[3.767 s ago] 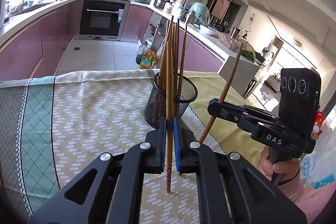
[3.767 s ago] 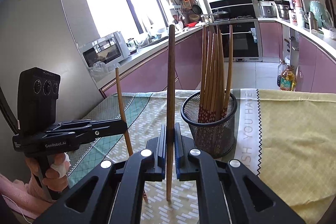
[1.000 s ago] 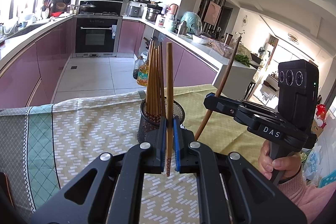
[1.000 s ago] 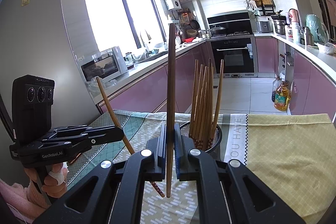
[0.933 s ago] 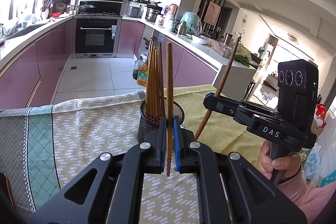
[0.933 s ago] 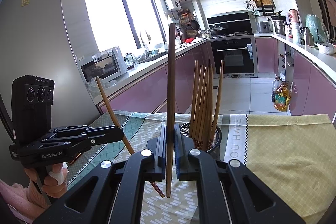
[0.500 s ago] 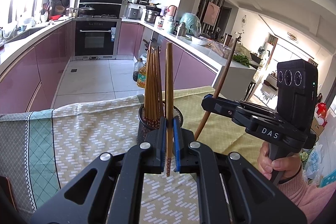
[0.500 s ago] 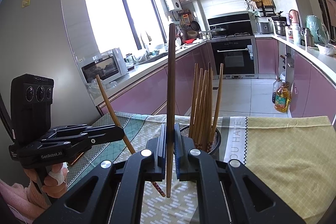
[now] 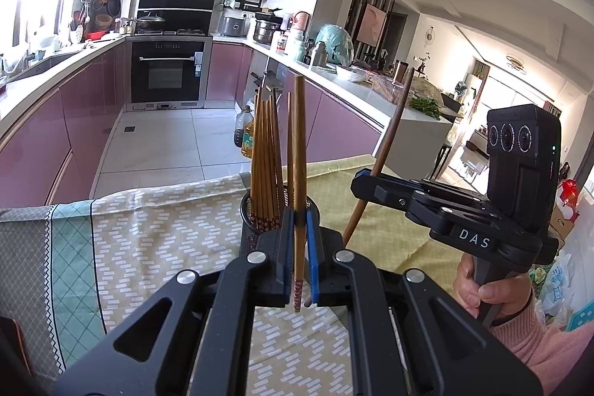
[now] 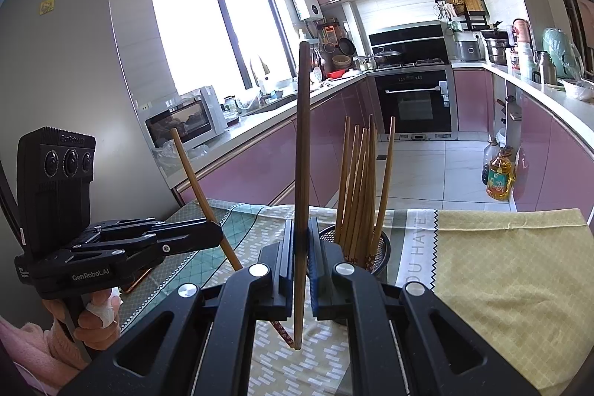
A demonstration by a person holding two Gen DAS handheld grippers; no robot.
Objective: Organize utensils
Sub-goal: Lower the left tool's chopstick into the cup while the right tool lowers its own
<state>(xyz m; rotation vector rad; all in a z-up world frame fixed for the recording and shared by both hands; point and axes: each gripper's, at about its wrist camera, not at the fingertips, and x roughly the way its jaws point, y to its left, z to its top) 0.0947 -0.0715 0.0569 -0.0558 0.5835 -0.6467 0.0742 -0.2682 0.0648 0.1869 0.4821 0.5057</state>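
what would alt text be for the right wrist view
The right tongs grip a dark chopstick upright above a patterned tablecloth, beside a mesh holder of chopsticks. The left tongs hold a lighter chopstick tilted.

kitchen | pink cabinets (image 10: 471, 106) | oven (image 9: 167, 73) | window (image 10: 208, 32), seemingly daylight
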